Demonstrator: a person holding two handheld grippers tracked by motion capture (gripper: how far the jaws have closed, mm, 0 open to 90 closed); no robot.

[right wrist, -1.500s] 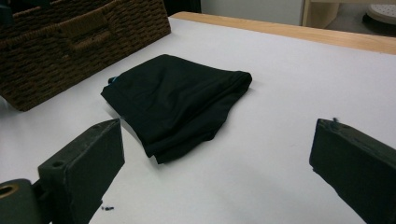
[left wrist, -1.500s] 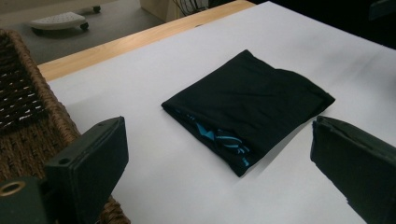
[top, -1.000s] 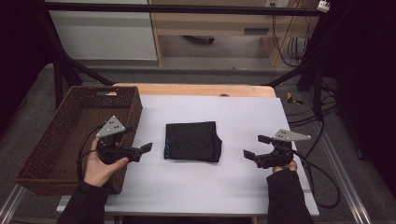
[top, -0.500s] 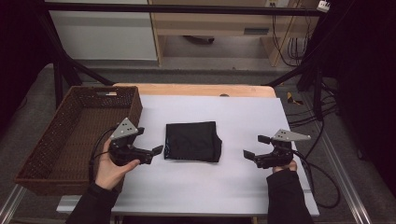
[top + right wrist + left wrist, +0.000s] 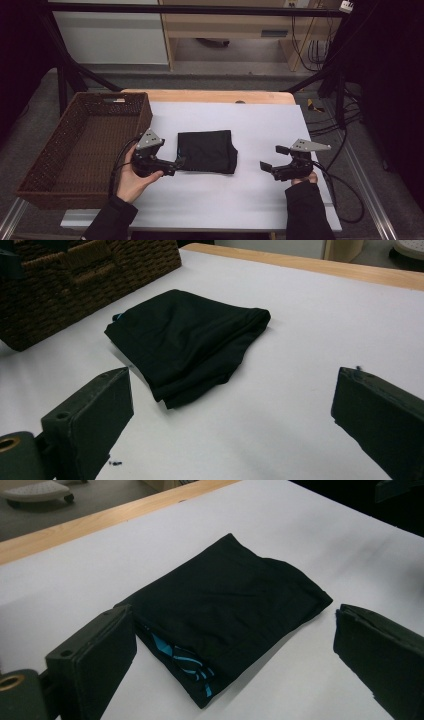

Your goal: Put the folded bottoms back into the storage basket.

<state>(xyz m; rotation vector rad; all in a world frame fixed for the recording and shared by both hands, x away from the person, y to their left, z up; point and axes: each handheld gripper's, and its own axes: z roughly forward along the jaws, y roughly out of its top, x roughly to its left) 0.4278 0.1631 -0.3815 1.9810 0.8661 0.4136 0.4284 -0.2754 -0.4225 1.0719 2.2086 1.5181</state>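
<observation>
The cloth (image 5: 207, 151) is black, folded into a flat packet, and it lies in the middle of the table (image 5: 310, 125), just right of the basket (image 5: 82, 145). It looks soft and light, so I think it will sag and maybe unfold if it is lifted by one layer only. At its near left corner some blue print (image 5: 182, 660) shows between the layers; a grip there should go over the whole thickness of the fold, not the top sheet.

The left gripper (image 5: 176, 162) is at the cloth's left edge with its jaws spread wide, one on each side of that corner, not yet pinching anything. The right gripper (image 5: 272, 157) rests well apart on the right, jaws also spread and empty.

The table has a smooth white cover with a wooden strip at the far edge. The room behind is dim, with a black frame and cables on the floor
</observation>
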